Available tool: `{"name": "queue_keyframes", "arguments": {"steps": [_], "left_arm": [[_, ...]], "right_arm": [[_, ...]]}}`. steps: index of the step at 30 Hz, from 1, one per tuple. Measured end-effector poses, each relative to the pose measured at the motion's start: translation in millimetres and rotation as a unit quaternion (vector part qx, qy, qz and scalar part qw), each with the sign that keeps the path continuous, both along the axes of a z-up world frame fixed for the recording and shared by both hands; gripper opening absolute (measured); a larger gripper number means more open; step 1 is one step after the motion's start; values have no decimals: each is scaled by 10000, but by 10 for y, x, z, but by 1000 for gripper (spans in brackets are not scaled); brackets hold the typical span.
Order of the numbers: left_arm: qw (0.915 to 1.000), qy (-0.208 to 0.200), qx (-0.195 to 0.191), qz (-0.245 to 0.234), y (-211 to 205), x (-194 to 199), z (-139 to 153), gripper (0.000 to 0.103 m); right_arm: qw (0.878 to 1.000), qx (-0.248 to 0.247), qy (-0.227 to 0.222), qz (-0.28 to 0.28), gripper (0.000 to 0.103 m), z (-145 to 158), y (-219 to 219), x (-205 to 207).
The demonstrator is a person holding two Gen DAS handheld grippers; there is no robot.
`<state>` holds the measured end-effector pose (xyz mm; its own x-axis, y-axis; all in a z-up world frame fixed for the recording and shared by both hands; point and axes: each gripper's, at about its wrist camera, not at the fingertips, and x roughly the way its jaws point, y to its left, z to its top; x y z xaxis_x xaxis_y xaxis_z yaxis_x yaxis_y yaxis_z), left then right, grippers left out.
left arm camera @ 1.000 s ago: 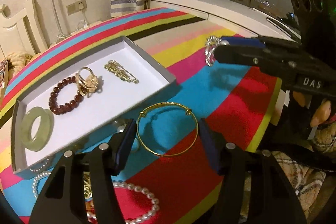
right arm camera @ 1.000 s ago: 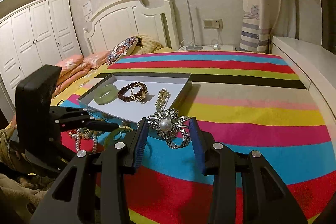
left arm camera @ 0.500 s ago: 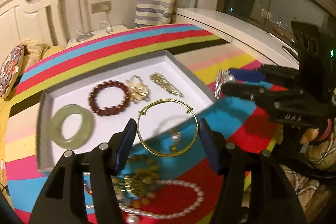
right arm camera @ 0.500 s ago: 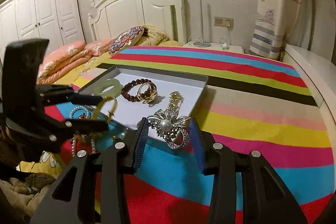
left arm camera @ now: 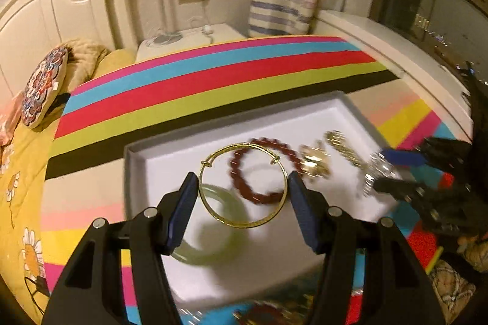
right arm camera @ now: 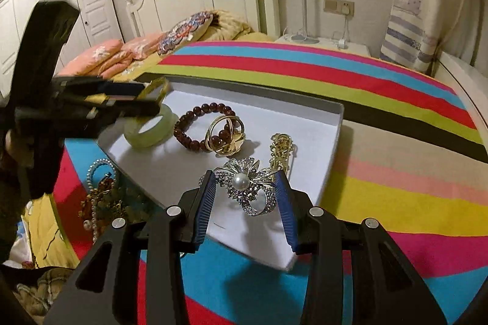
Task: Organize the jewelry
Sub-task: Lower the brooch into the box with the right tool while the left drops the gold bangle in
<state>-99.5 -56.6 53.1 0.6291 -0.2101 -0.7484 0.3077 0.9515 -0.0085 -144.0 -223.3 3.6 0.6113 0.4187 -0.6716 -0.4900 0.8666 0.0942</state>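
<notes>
My left gripper (left arm camera: 243, 195) pinches a thin gold bangle (left arm camera: 243, 185) above the white tray (left arm camera: 170, 151). My right gripper (right arm camera: 246, 196) clasps a pearl brooch (right arm camera: 244, 186) over the tray's near right corner.

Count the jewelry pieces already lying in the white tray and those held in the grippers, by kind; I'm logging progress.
Lying in tray:
Jade bangle: 1
Bead bracelet: 1
Gold ring piece: 1
Gold clip: 1
Held:
Gold bangle, left gripper: 1
Pearl brooch, right gripper: 1
Total: 6
</notes>
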Motion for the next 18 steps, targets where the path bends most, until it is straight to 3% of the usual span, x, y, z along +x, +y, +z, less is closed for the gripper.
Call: {"name": "queue_keyframes", "arguments": {"steps": [5,10,18], "left_arm": [[9993,163,304,126,63,290,-74,60],[9962,197,844,-10,-19,491,-138,60],[9928,549,1004,-339,-181,616,-362,60]], "right_arm": [[9999,55,129,-19,39,-19,49,68],[9998,100,156,-51,39,0,96,132],[9993,47,362,-68,39,-72,131,193]]}}
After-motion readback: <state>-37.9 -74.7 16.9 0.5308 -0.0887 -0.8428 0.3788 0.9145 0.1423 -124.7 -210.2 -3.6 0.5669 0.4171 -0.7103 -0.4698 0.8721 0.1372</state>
